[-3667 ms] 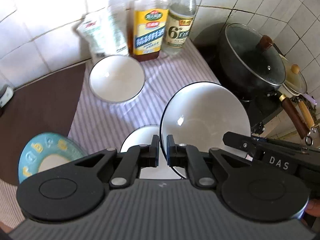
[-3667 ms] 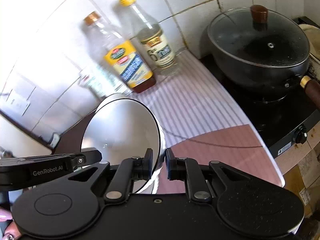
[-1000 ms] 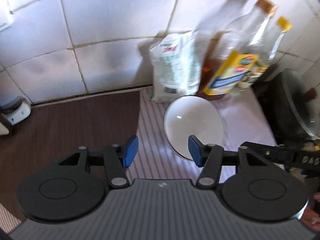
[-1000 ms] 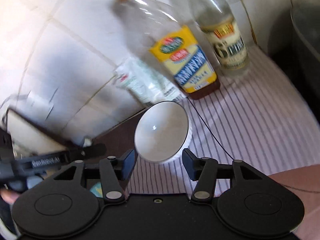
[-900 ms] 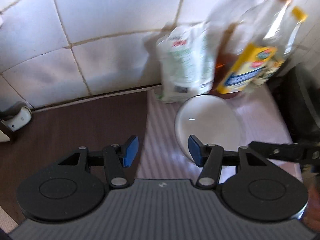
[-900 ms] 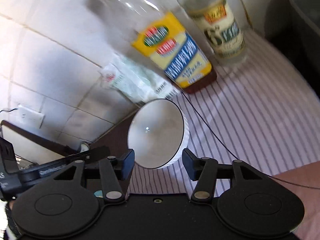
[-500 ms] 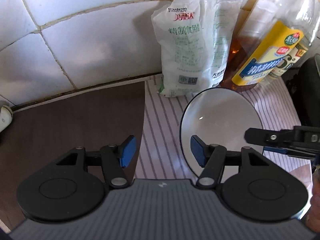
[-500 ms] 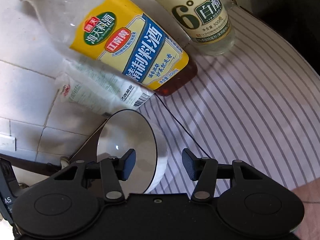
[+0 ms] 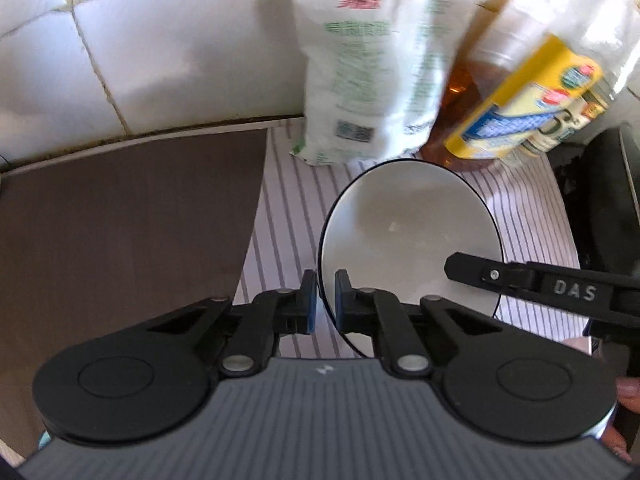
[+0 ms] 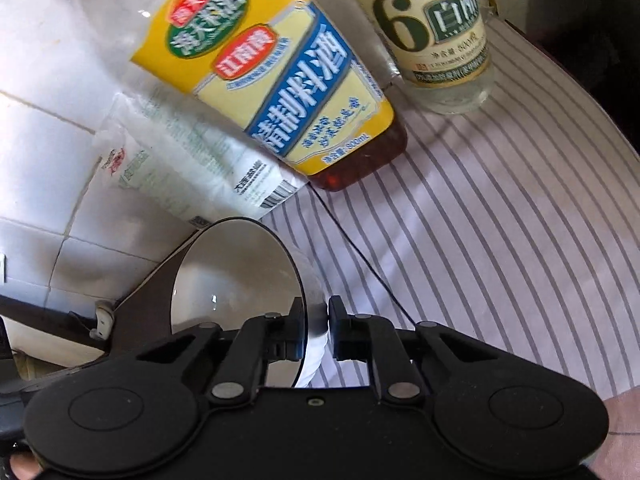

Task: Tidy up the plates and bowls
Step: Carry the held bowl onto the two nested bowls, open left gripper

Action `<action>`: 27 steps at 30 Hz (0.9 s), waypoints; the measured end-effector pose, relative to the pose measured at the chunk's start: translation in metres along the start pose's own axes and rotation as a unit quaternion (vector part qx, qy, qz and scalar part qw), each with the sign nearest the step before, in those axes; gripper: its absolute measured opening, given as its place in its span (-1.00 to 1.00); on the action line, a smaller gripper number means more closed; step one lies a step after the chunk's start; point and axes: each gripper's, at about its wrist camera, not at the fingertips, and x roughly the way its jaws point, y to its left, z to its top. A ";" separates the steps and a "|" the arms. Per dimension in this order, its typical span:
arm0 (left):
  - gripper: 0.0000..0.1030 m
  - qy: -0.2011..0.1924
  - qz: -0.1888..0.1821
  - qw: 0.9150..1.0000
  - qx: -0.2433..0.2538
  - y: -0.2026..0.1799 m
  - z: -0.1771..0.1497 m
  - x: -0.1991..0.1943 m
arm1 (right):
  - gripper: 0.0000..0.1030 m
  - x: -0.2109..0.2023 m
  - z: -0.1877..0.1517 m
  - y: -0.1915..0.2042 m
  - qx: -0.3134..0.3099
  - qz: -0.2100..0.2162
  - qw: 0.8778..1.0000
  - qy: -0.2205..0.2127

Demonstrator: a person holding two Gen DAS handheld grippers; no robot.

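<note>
A white bowl with a dark rim (image 9: pixel 408 236) sits on the striped cloth (image 9: pixel 288 216) near the wall. My left gripper (image 9: pixel 325 300) is shut on the bowl's left rim. My right gripper (image 10: pixel 316 332) is shut on the rim of the same bowl (image 10: pixel 236 276) at its right side. The right gripper's arm (image 9: pixel 560 286) reaches over the bowl in the left wrist view. The bowl's foot is hidden.
A white bag (image 9: pixel 372 68) leans on the tiled wall behind the bowl. A yellow-labelled bottle (image 10: pixel 276 80) and a clear vinegar bottle (image 10: pixel 436 28) stand beside it. A brown mat (image 9: pixel 120 224) lies left of the cloth. A dark pot (image 9: pixel 612 200) is at the right.
Both grippers moved in on the bowl and went from open to shut on its rim, the left on one side and the right on the other.
</note>
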 end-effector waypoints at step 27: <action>-0.81 -0.011 -0.018 0.998 0.056 -0.062 -0.073 -0.144 | -0.67 -0.156 -0.083 0.017 0.007 0.039 0.996 -0.079</action>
